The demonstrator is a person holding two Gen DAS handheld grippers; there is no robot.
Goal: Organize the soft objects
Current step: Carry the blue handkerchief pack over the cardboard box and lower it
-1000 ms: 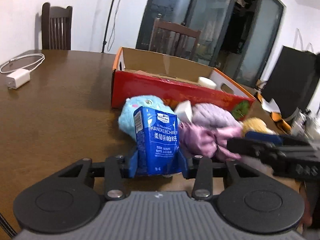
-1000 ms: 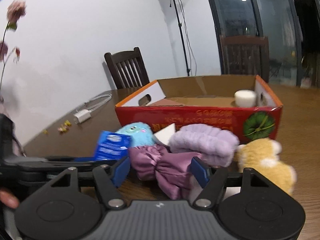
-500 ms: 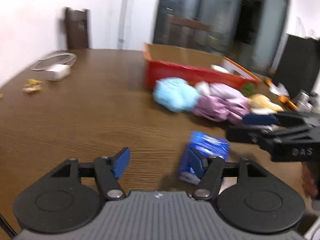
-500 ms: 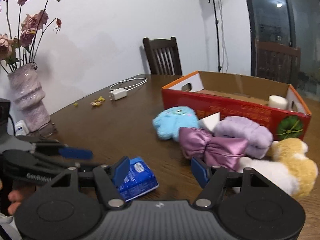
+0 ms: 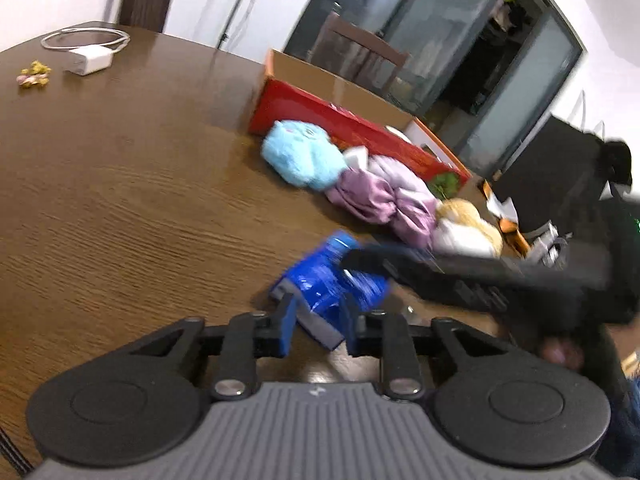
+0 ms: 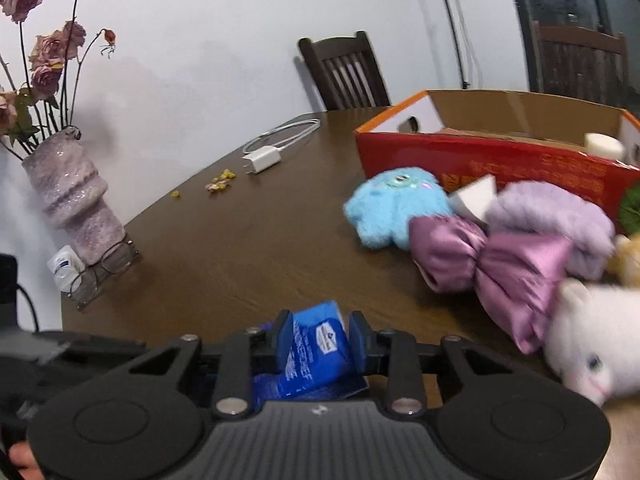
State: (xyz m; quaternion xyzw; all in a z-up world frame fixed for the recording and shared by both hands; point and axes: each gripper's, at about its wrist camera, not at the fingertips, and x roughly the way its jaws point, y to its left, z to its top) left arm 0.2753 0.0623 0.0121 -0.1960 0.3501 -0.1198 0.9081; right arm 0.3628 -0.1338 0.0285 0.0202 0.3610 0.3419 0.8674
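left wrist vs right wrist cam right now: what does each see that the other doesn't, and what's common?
Left wrist only: the right gripper reaching in from the right across the blue tissue pack, and a dark cabinet.

Right wrist only: the vase of roses, eyeglasses at its base, and the white roll inside the box.

Both: tissue pack between the fingers, blue plush, purple satin bow, red cardboard box, white charger, wooden table.

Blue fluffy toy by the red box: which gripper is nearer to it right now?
Neither clearly. The left gripper and right gripper are both closed on the tissue pack, well short of the blue fluffy toy.
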